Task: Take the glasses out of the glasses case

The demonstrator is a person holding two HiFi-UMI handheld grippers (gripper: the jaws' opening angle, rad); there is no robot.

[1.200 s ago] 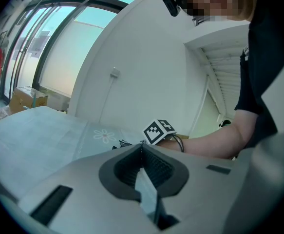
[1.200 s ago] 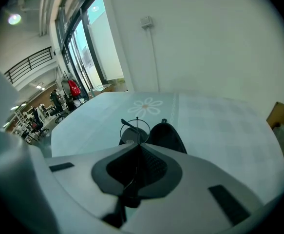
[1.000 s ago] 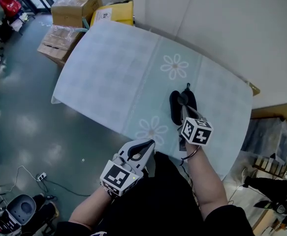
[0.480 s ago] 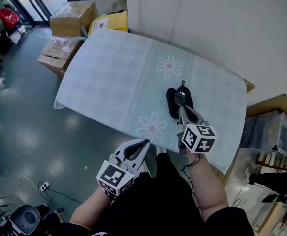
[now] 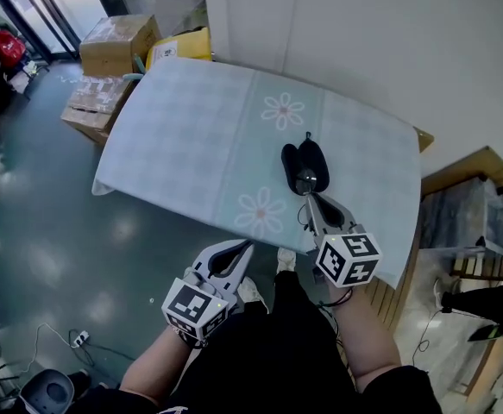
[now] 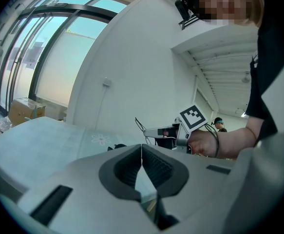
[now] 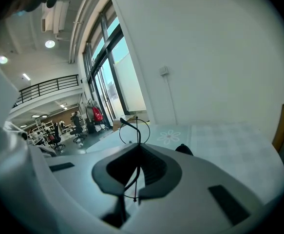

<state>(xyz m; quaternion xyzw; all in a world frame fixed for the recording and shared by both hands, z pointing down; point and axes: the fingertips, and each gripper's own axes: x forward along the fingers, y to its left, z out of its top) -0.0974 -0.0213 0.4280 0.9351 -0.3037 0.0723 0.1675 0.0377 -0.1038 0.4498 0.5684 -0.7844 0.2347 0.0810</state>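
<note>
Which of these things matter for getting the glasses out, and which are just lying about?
Part of the job: glasses, held in the right tongs; black glasses case on the table.
Just lying about: cardboard boxes and yellow box beyond the table; left tongs, shut on nothing.

Your left gripper (image 5: pixel 248 247) is closed on nothing; your right gripper (image 5: pixel 306 200) pinches the glasses (image 5: pixel 304 179).
You hold the left one low and close to your body, its jaw tips pressed together. Your right arm reaches farther forward, jaws clamped on the thin wire frame. Both forearms are bare, and each marker cube faces up just beyond your wrist.
</note>
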